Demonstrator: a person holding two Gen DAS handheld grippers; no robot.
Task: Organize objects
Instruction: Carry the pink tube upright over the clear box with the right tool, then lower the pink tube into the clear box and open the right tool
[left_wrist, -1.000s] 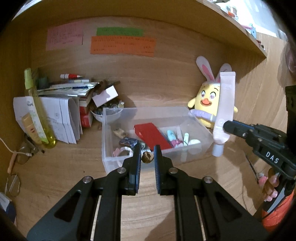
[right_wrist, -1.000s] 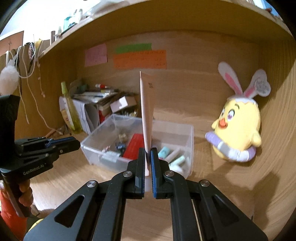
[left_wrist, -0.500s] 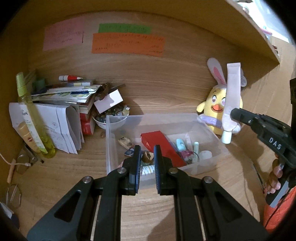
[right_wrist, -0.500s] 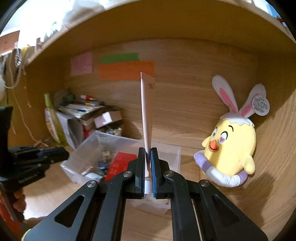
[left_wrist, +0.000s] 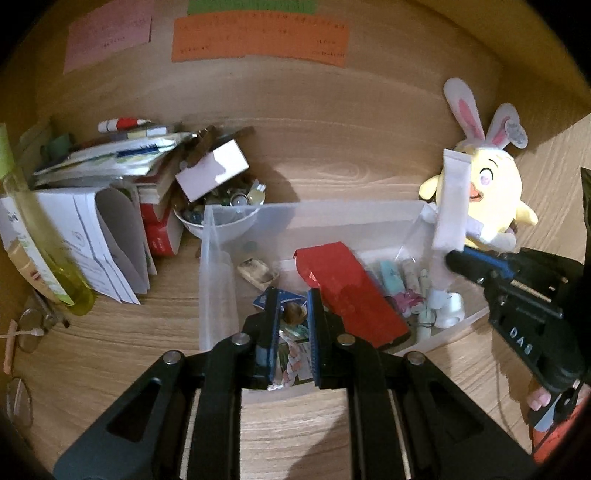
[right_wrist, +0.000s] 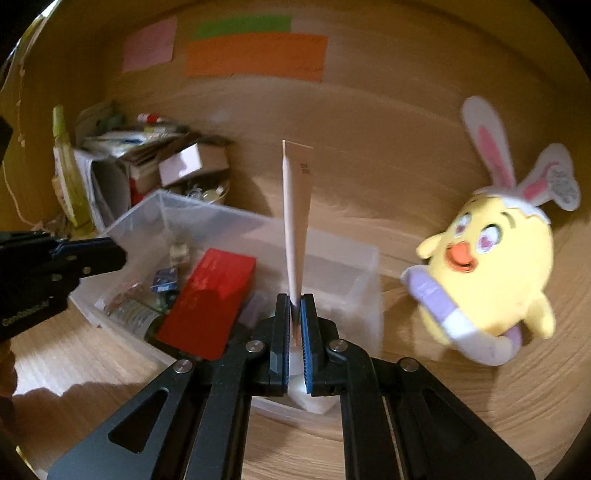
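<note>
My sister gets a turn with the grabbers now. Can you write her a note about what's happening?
Right gripper: jaws shut on the white tube, held upright, cap down, over the right end of the clear bin.
Left gripper: holds nothing, jaws slightly apart, hanging over the bin's near left part.
Already in the bin: a red box and small bits.
Beside the bin: the yellow bunny-eared plush on its right, a cluttered paper pile on its left.
Left to do: lower the tube in and open the jaws, probably then sort the rest.
</note>
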